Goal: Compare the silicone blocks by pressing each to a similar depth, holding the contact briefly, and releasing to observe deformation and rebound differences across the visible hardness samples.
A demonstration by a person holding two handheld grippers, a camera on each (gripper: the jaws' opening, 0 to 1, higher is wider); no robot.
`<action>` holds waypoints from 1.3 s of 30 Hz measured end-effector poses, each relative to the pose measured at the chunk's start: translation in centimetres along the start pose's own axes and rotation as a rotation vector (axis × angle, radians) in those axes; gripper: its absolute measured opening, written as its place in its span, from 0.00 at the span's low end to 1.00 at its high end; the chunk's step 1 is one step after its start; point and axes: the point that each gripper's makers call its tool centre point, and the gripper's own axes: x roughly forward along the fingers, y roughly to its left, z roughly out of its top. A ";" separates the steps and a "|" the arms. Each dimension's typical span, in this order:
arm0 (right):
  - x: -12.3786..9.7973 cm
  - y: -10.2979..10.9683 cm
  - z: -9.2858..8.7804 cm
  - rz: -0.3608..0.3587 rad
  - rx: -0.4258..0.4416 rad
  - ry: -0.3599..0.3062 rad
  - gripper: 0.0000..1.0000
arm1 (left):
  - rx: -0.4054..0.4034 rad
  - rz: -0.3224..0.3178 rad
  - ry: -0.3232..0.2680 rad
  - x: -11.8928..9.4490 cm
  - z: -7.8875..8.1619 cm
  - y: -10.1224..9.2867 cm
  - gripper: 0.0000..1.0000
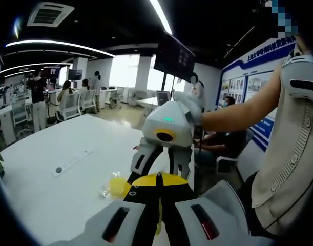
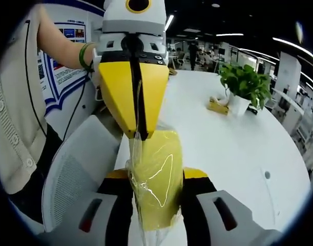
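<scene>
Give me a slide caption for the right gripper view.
Right gripper holds a bagged yellow block while the left gripper pinches the bag's top above a white table.

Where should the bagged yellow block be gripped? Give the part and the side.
Grip the block mid-body across its sides, coming from the end away from the bag neck, as the right gripper does: it looks thick there. The left gripper pinches just the thin bag.
</scene>
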 end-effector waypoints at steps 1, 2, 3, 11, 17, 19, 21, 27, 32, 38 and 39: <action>0.0 0.0 0.0 -0.002 0.000 -0.001 0.34 | -0.004 0.000 -0.002 -0.1 0.0 0.0 0.00; -0.1 0.0 0.0 -0.004 0.001 -0.003 0.34 | -0.005 0.001 -0.005 -0.1 0.1 -0.1 0.00; -0.1 -0.1 0.0 -0.008 0.002 -0.004 0.34 | -0.008 0.001 -0.008 -0.2 0.1 -0.1 0.00; -0.4 -0.3 0.0 -0.032 0.012 -0.015 0.37 | -0.021 0.003 -0.022 -0.1 0.3 -0.6 0.00; -0.6 -0.3 0.0 -0.047 0.021 -0.025 0.41 | -0.027 0.002 -0.028 0.0 0.4 -0.9 0.00; -0.6 -0.2 0.1 -0.050 0.025 -0.029 0.41 | -0.029 0.003 -0.031 0.0 0.4 -1.0 0.00; -0.7 -0.2 0.1 -0.054 0.030 -0.034 0.42 | -0.036 0.003 -0.034 0.0 0.4 -1.1 0.00; -0.7 -0.1 0.4 -0.064 0.069 -0.067 0.45 | -0.066 0.009 -0.054 0.0 0.4 -1.3 0.00; -0.9 -0.4 0.2 -0.097 0.087 -0.072 0.49 | -0.095 0.014 -0.073 -0.4 0.4 -0.5 0.00; -1.5 -0.9 -0.1 -0.184 0.115 -0.111 0.55 | -0.115 0.047 -0.072 -0.9 -0.2 0.6 0.00; -1.6 -1.0 -0.2 -0.198 0.122 -0.117 0.56 | -0.117 0.050 -0.073 -0.9 -0.3 0.7 0.00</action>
